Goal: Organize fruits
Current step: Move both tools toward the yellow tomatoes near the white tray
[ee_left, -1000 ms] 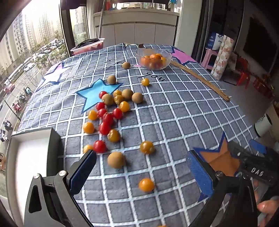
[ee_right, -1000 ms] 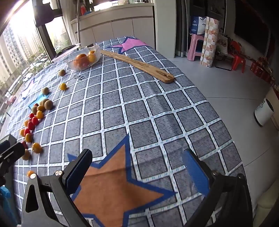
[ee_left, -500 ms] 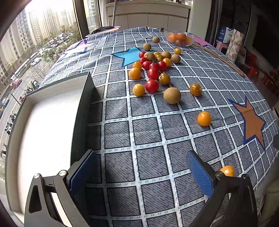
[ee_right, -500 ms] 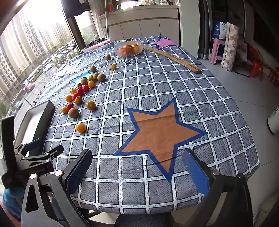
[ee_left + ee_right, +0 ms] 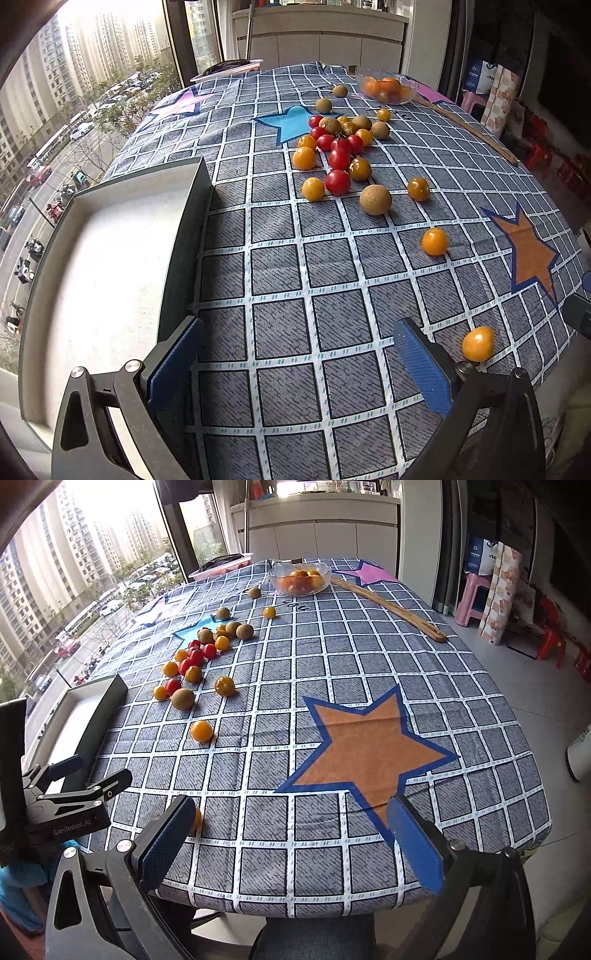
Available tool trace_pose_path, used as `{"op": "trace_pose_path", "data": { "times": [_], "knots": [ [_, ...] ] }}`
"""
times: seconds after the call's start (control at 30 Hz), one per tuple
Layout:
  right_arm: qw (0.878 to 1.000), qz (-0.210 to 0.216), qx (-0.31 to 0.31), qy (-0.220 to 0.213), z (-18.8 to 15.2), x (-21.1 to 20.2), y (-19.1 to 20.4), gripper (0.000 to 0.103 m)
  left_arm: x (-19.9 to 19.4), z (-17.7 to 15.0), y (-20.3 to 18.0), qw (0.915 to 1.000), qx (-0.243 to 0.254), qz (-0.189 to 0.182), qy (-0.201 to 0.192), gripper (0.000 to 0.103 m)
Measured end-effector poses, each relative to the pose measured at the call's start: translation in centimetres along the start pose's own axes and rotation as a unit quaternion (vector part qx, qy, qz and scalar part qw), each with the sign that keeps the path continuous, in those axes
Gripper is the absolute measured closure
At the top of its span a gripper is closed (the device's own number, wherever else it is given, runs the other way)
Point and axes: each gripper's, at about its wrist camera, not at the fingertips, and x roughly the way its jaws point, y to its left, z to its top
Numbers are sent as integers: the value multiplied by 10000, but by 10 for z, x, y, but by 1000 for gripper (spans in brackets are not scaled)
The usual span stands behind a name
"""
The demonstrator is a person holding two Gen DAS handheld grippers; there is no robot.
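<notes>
Checked cloth [image 5: 288,266] is covering the table, with tomatoes [image 5: 338,162] and brown fruits scattered far of centre. Left gripper [image 5: 295,360] is hovering wide open, gripping nothing, its left finger beside a white tray [image 5: 110,266]. Right gripper [image 5: 291,840] is gaping wide too, empty, an orange tomato [image 5: 197,818] peeking behind its left finger.

Matt woven cloth [image 5: 280,266] covers the table; glossy tomatoes [image 5: 337,182] at twelve o'clock; clear glass bowl [image 5: 299,576]; bare wooden stick [image 5: 391,607].
</notes>
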Motion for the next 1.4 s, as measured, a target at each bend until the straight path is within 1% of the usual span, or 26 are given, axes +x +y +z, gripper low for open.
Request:
{"op": "trace_pose_path", "data": {
  "times": [0.1, 0.4, 0.57, 0.67, 0.73, 0.83, 1.13, 1.2, 1.23, 1.3, 1.4],
  "knots": [
    [10000, 23, 26, 20, 0, 0, 0, 0, 3, -1, -3, 9999, 93, 98, 23, 0],
    [9998, 113, 30, 148, 1, 6, 0, 0, 9, 0, 9, 9998, -158, -10, 71, 0],
    [9995, 169, -126, 218, 3, 14, 6, 0, 13, 1, 12, 9998, -158, 36, 92, 0],
    [9992, 203, -171, 292, 7, 21, 8, 0, 16, 3, 15, 9996, -258, 37, 133, 0],
    [9990, 241, -188, 326, 10, 26, 9, 0, 16, 6, 15, 9994, -312, 37, 112, 0],
    [9986, 336, -210, 360, 13, 32, 12, 0, 16, 14, 11, 9996, -262, 59, 55, 0],
    [9966, 536, -484, 400, 19, 45, 26, 1, 26, 49, 7, 9992, -341, 172, -114, 0],
    [9961, 565, -545, 396, 21, 48, 29, 2, 30, 56, 6, 9991, -340, 205, -142, 8],
    [9958, 591, -571, 396, 22, 50, 31, 3, 33, 59, 6, 9992, -323, 214, -117, 14],
    [9950, 663, -611, 426, 24, 56, 35, 10, 41, 64, 5, 9993, -301, 225, -43, 14],
    [9937, 759, -675, 472, 28, 65, 41, 15, 50, 70, 1, 9994, -183, 284, -37, 15]
  ]
}}
